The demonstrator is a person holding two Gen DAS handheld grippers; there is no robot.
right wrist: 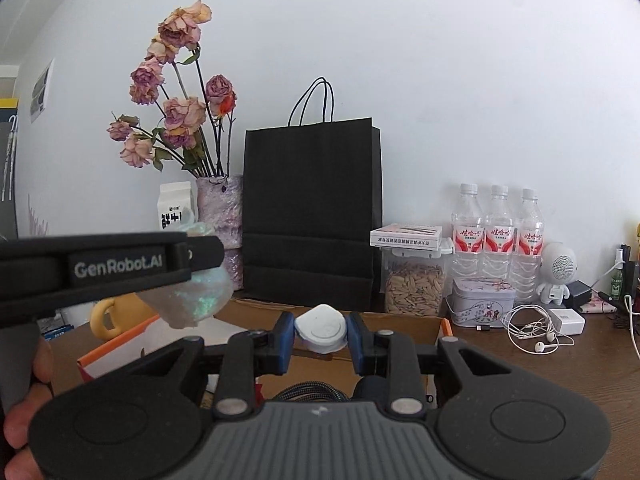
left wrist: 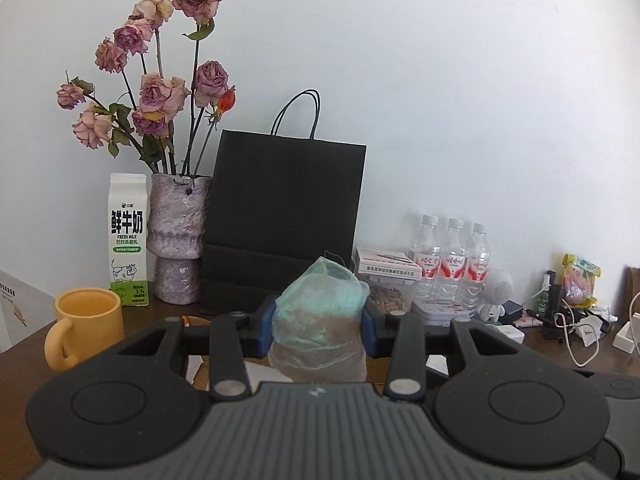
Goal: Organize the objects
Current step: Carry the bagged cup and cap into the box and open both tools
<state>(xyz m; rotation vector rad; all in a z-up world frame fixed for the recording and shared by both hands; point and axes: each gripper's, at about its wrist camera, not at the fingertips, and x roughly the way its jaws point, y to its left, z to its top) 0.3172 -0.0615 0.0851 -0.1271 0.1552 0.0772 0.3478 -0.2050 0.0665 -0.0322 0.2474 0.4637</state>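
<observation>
My left gripper [left wrist: 319,330] is shut on a translucent pouch with a green sheen [left wrist: 320,320], held upright above the brown desk. In the right wrist view the same pouch [right wrist: 192,300] hangs at the left under the left gripper's black body. My right gripper [right wrist: 320,334] is shut on a small round white object [right wrist: 322,328], its blue pads pressing both sides. Below it lies an open cardboard box [right wrist: 400,326] with an orange edge; a black braided cable [right wrist: 312,392] shows inside it.
Against the wall stand a milk carton [left wrist: 128,240], a vase of dried roses [left wrist: 178,240], a black paper bag [left wrist: 284,220], a seed jar [right wrist: 414,284] under a flat box, three water bottles [right wrist: 498,240] and a tin [right wrist: 482,306]. A yellow mug [left wrist: 86,324] sits left. Earphones [right wrist: 536,332], chargers and a white speaker [right wrist: 558,272] crowd the right.
</observation>
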